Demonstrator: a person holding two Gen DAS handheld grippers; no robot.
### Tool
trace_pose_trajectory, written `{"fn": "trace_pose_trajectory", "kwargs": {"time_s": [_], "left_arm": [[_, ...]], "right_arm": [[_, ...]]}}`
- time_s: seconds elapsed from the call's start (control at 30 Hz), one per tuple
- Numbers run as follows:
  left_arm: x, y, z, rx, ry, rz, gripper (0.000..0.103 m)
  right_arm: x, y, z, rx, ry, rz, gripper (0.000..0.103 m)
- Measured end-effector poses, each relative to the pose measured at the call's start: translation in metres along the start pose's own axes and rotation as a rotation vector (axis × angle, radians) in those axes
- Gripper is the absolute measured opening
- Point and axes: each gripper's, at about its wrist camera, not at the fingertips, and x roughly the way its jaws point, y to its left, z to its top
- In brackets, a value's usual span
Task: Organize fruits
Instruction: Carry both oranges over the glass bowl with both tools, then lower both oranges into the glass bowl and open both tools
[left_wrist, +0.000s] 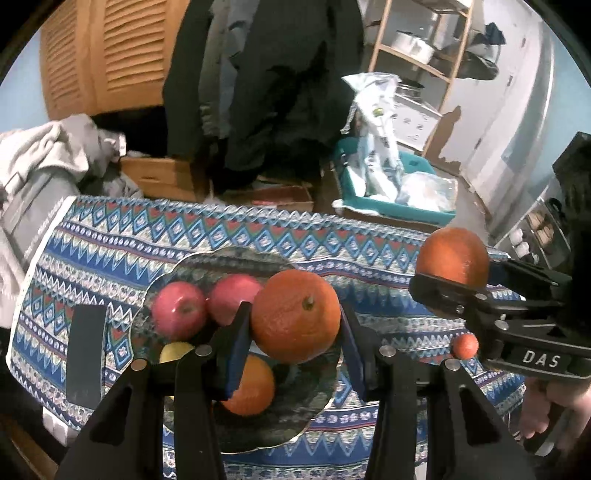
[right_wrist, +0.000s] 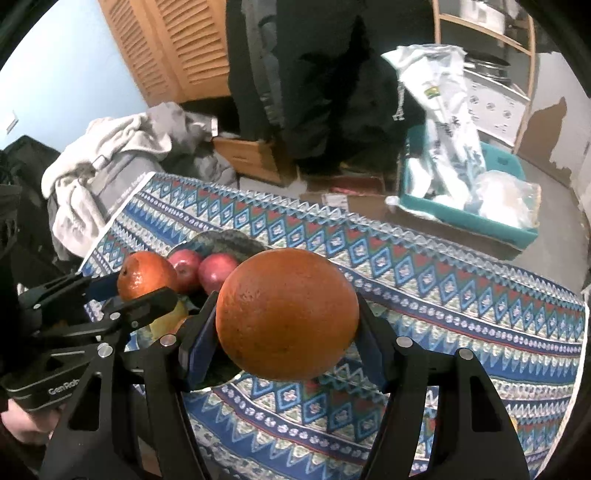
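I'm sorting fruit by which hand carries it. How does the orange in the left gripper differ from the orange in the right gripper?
The left gripper's orange shows its stem end to the left wrist camera; the right gripper's orange shows only smooth peel to its own. The left one hangs over the plate of fruit; the right one hangs over bare tablecloth. Both are clamped between jaws, off the table.

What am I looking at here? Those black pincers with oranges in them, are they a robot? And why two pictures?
No robot: a person holds two hand-operated grippers, each with a camera looking along its fingers. One picture is from the left gripper, shut on an orange with a stem; the other from the right gripper, shut on a second orange. Each view shows the other gripper off to its side. Below lies a patterned tablecloth with a plate holding two red apples, another orange and something yellow.
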Motion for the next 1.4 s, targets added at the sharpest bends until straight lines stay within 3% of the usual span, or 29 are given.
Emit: {"fn": "trace_pose_trajectory", "kwargs": {"time_s": [0.57, 1.03, 1.4], "left_arm": [[0.037, 0.061, -0.018, -0.098, 0.094, 0.018, 0.046], [0.060, 0.076, -0.028, -0.130, 0.163, 0.013, 0.046], [0.059, 0.080, -0.028, -0.140, 0.166, 0.026, 0.046]], "right_arm": [[0.069, 0.038, 0.008, -0.035, 0.117, 0.080, 0.067], [0.112, 0.044, -0.002, -0.015, 0.214, 0.113, 0.067], [0.128, 0.043, -0.008, -0.011, 0.262, 0.120, 0.067]]}}
